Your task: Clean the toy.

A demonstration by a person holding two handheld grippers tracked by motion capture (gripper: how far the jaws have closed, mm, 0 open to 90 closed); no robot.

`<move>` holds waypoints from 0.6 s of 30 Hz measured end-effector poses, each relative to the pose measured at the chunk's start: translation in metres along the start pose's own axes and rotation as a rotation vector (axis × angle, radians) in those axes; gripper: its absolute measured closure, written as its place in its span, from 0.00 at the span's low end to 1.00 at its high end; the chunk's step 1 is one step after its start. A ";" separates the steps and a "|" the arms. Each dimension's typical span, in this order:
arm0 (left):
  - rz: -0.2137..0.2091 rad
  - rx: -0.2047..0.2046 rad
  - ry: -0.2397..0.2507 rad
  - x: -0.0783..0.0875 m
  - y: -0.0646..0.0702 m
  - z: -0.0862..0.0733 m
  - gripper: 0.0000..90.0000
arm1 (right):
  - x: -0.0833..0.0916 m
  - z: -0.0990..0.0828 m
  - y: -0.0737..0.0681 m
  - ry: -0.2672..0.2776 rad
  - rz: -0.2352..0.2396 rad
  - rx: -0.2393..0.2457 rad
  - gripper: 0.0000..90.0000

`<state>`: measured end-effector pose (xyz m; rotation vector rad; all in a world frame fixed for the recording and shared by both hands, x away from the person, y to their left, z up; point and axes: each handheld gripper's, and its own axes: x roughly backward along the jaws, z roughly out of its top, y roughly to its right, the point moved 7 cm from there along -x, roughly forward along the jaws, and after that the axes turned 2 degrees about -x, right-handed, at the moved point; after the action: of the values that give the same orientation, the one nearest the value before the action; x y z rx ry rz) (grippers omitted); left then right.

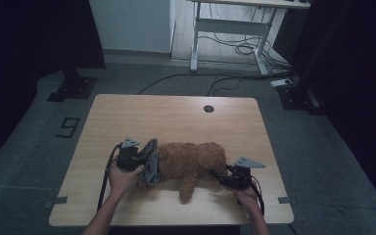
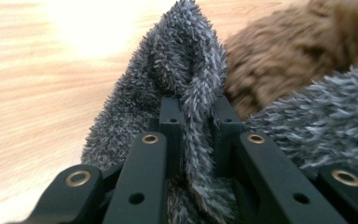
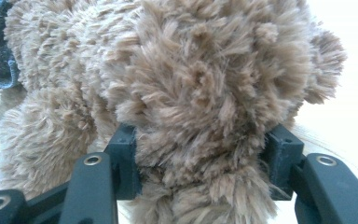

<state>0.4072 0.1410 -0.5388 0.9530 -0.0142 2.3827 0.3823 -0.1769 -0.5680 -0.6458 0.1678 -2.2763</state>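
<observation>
Brown plush dog [image 1: 192, 160] lying mid-table [image 1: 176, 117], left gripper [image 1: 136, 157] pinching fuzzy grey garment [image 2: 186, 70] at its rear end, right gripper [image 1: 230, 177] clamped on apparently the head.

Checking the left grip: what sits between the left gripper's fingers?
In the left gripper view, a fold of the grey fuzzy cloth is pinched between the left gripper's fingers; the brown plush toy lies behind it.

Left tongs [image 1: 144, 159] pinched nearly shut, right tongs [image 1: 223, 177] clamped half-wide, both level.
</observation>
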 end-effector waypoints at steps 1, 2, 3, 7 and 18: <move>0.005 0.002 -0.006 0.001 -0.002 -0.003 0.87 | 0.000 0.000 0.000 0.000 0.000 0.000 0.48; 0.002 0.007 -0.013 0.002 -0.003 -0.007 0.87 | 0.000 0.000 0.000 -0.001 0.001 -0.001 0.48; -0.002 0.013 -0.014 0.002 -0.003 -0.010 0.87 | 0.000 0.000 0.000 -0.002 0.001 0.000 0.48; -0.041 0.027 -0.002 -0.001 0.004 -0.014 0.87 | 0.000 0.000 0.000 0.000 -0.002 -0.003 0.48; -0.072 0.065 0.027 -0.020 0.012 0.015 0.88 | -0.014 0.015 0.010 0.043 -0.071 0.053 0.51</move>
<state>0.4224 0.1179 -0.5383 0.9357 0.1061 2.3422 0.4043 -0.1728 -0.5636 -0.5843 0.1063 -2.3556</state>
